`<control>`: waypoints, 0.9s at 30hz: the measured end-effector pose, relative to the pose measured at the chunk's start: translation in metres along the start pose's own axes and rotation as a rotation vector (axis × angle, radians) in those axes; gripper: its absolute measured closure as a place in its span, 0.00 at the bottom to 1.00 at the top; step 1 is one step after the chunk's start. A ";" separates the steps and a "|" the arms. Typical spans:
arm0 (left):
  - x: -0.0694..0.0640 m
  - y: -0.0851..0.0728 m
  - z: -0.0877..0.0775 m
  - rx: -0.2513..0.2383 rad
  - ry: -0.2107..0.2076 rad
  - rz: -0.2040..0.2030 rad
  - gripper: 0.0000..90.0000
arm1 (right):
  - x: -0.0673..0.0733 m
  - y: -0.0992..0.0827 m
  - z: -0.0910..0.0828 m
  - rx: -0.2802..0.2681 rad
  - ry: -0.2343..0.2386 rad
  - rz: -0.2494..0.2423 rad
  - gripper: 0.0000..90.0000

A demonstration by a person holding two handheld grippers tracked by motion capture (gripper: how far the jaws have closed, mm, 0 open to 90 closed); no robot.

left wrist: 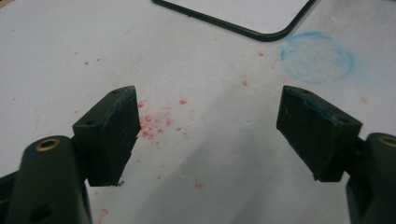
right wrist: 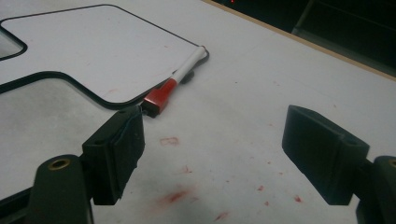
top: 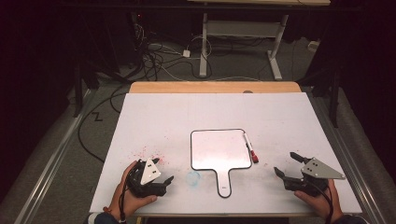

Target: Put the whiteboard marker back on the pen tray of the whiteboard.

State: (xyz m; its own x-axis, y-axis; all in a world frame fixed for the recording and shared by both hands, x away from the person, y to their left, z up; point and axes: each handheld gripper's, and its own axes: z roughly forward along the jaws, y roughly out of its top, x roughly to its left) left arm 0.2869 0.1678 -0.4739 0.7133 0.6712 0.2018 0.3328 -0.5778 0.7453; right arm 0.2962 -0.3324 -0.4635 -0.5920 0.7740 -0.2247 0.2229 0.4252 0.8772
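A small white board (top: 219, 149) with a black rim and a handle lies on the white table top (top: 280, 116). A white marker (top: 250, 148) with a red cap rests along the board's right edge. My left gripper (top: 164, 170) sits low at the near left, open and holding nothing (left wrist: 208, 100), with the board's corner (left wrist: 243, 11) ahead of it. At the near right my right gripper (top: 287, 164) is open as well (right wrist: 215, 121). The marker's red cap (right wrist: 159, 97) lies just beyond its left jaw, apart from it, beside the board (right wrist: 93, 51).
A blue ring smudge (top: 193, 177) marks the table left of the board's handle (left wrist: 317, 57). Red specks (top: 147, 151) dot the surface near the left hand. Beyond the table's wooden far edge (top: 215, 87) are floor cables and another table's white legs (top: 204, 46).
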 end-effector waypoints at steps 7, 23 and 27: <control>-0.003 0.001 0.001 0.012 -0.001 0.020 0.23 | 0.002 0.003 -0.001 -0.012 0.009 -0.008 0.24; -0.003 0.000 0.000 0.012 -0.004 0.021 0.23 | 0.007 0.009 -0.004 -0.028 0.010 -0.028 0.24; -0.004 0.000 0.000 0.013 -0.004 0.023 0.23 | 0.006 0.009 -0.004 -0.027 0.003 -0.033 0.24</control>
State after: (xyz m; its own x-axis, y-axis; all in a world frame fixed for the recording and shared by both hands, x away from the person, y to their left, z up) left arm 0.2843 0.1655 -0.4748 0.7230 0.6562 0.2162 0.3245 -0.5988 0.7322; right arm 0.2911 -0.3257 -0.4556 -0.6015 0.7579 -0.2526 0.1820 0.4379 0.8804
